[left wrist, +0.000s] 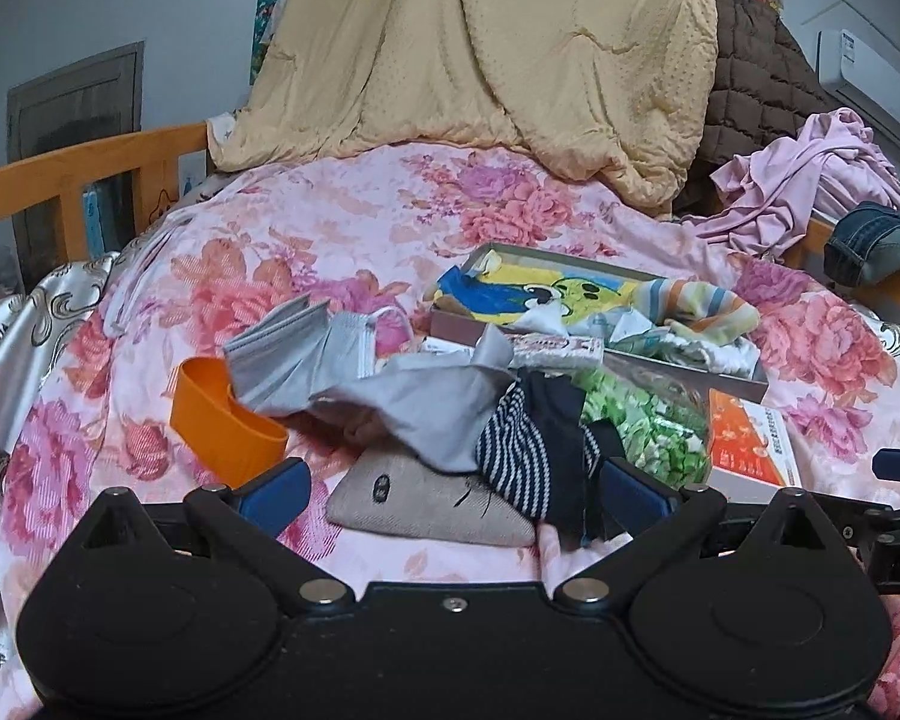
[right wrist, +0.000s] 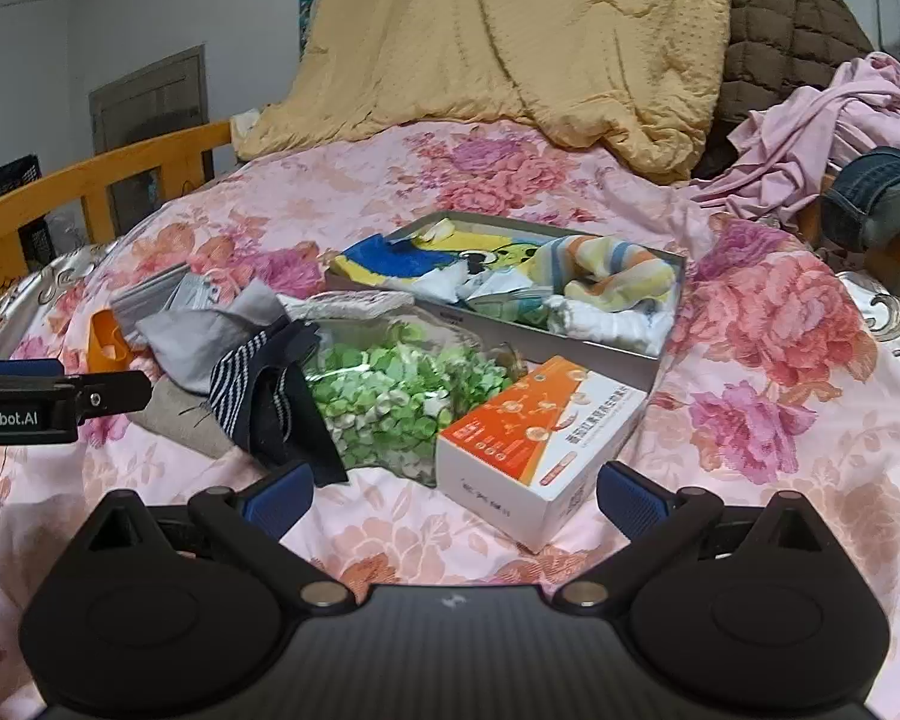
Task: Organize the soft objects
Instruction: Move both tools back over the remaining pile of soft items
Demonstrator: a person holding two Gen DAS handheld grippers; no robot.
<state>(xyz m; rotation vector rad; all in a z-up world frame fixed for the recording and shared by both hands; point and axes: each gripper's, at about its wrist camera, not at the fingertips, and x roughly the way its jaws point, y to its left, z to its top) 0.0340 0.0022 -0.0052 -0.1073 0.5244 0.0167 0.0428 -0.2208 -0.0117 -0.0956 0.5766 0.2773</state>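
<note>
Grippers nearest, both low over the floral bedspread [left wrist: 342, 222]. Left gripper [left wrist: 453, 492]: spread wide, nothing between the blue pads, poised at the near edge of a loose pile. Right gripper [right wrist: 453, 498]: equally wide and empty, hovering just short of the orange-and-white carton [right wrist: 540, 438].

Just beyond the left gripper, a beige pouch [left wrist: 414, 504] flat on the spread, with a navy striped sock [left wrist: 522, 450] draped over its right end and a grey cloth [left wrist: 426, 402] lying across both. Left of these, an orange cup [left wrist: 222, 414] on its side; a little farther, a stack of grey face masks [left wrist: 294, 348]. Right of the sock, a clear bag of green pieces [right wrist: 390, 402], touching the carton.

Farther still, a shallow box [right wrist: 600, 354] already holding a cartoon towel [right wrist: 390, 264], a pastel striped sock [right wrist: 606, 276] and some white cloth. Far end: yellow quilt [left wrist: 480, 60] heaped up, pink garment [left wrist: 810, 180] at far right.

Judged as mid-sorting: some soft items boxed, the sock, cloth and masks still outside. Probably a reach for the navy sock next. Calls for lowering the left gripper onto its bunched middle, pinching the sock alone without catching the grey cloth or pouch, then carrying it far-right to the box.
</note>
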